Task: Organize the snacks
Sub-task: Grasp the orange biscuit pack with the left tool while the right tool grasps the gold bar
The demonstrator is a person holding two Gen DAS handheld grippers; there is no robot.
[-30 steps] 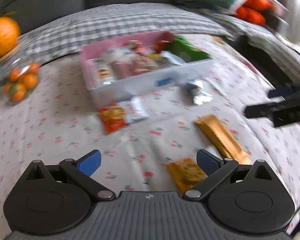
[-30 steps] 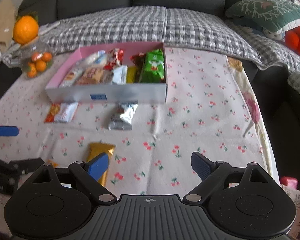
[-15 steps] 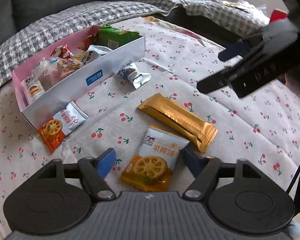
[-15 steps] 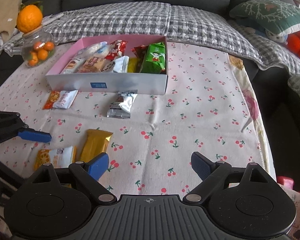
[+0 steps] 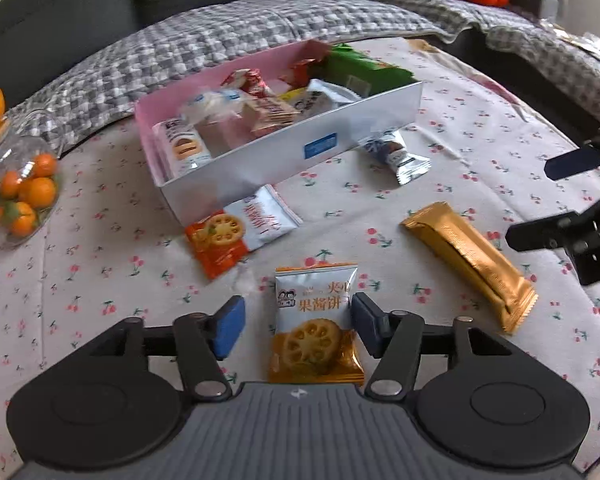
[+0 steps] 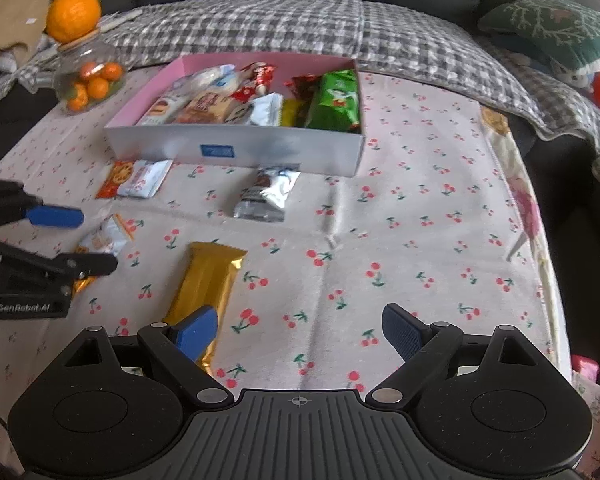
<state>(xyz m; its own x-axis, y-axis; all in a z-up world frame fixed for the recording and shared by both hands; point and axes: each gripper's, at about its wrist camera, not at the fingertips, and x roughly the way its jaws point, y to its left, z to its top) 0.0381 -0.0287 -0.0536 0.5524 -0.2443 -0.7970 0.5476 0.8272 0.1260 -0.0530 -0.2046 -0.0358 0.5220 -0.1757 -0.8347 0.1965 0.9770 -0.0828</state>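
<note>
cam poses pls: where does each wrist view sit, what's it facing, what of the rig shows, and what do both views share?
Left wrist: on the left gripper, tilted down at the biscuit packet between its closing fingers; the right gripper's fingers enter at the right edge.
Right wrist: on the open right gripper, tilted down at the cloth, facing the snack box; the left gripper enters at the left edge.
Shared: box, gold bar, silver packet, fruit jar.

Soft, even daylight, faint shadows, fisheye bending at edges (box contents slightly blurred).
</note>
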